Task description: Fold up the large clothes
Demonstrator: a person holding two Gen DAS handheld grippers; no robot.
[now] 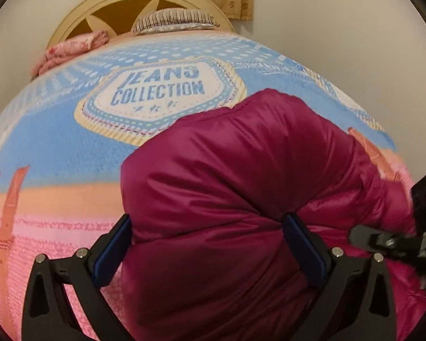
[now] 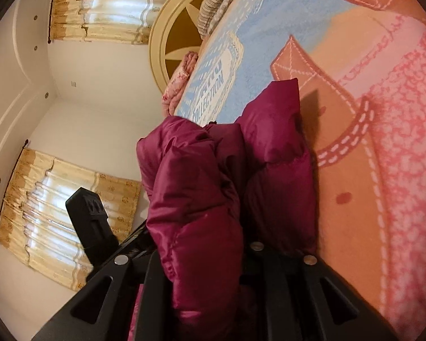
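Observation:
A magenta puffer jacket (image 1: pixel 241 176) lies bunched on a bed covered by a blue and pink "Jeans Collection" blanket (image 1: pixel 71 142). My left gripper (image 1: pixel 210 244) stands wide open, its blue-padded fingers (image 1: pixel 304 250) either side of a thick fold of the jacket. The right gripper shows in the left wrist view at the right edge (image 1: pixel 383 241). In the right wrist view the jacket (image 2: pixel 213 187) fills the middle. My right gripper (image 2: pixel 204 278) is shut on a fold of it, held just above the blanket (image 2: pixel 383 170). The left gripper's body (image 2: pixel 91 221) shows at the left.
A cream headboard (image 1: pixel 113 5) stands at the bed's far end with a striped pillow (image 1: pixel 173 20) and a pink folded cloth (image 1: pixel 73 48) before it. White walls and yellow curtains (image 2: pixel 56 213) surround the bed.

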